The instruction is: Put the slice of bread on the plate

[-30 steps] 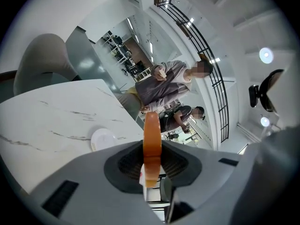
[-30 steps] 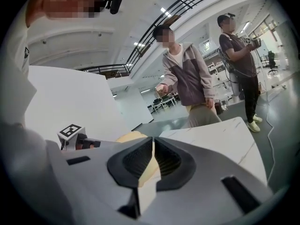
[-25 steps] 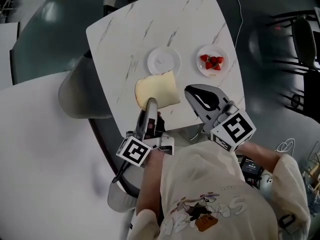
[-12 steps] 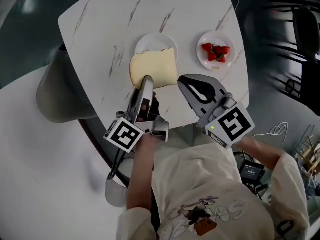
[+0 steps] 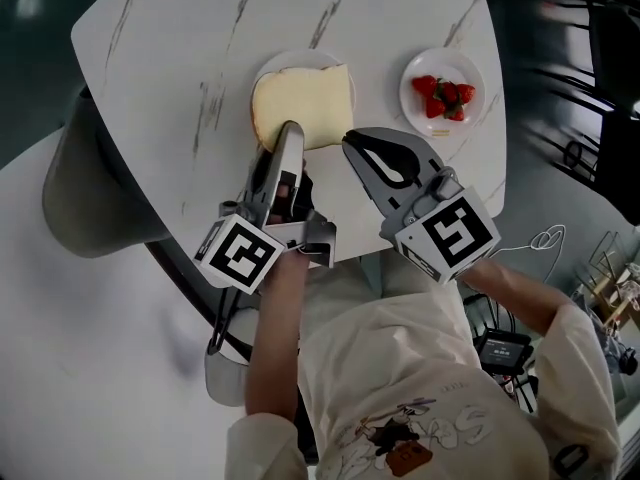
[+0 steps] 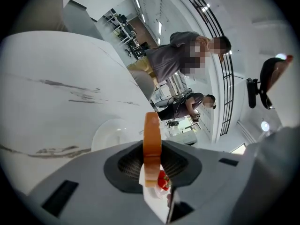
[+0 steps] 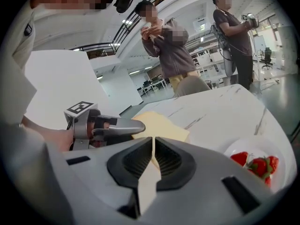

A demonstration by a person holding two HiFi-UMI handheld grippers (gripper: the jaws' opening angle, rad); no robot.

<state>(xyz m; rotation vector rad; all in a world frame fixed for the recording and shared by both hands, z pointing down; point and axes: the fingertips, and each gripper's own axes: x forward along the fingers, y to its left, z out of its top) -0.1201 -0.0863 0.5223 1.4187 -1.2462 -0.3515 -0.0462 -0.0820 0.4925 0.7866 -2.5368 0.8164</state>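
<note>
Left tool (image 5: 288, 140): clamped on the near edge of the pale, square slice of bread with a brown crust (image 5: 303, 106). Its own view shows the crust edge-on between the ribbed pads.
Slice of bread: held out flat over the round white plate (image 5: 288, 60), covering most of it in the head view. Whether it rests on the plate cannot be told.
Plate: on the white, grey-veined marble surface (image 5: 180, 58). Only its far and left rim shows past the bread.
Right tool (image 7: 153, 144): jaws together with nothing between them, tips near the bread's near right corner.
Small white dish of red strawberries (image 5: 445, 90): on the surface, right of the plate and apart from it.
Background: one person (image 7: 171, 50) and a second person (image 7: 232, 27) stand beyond the surface in the right tool's view.
</note>
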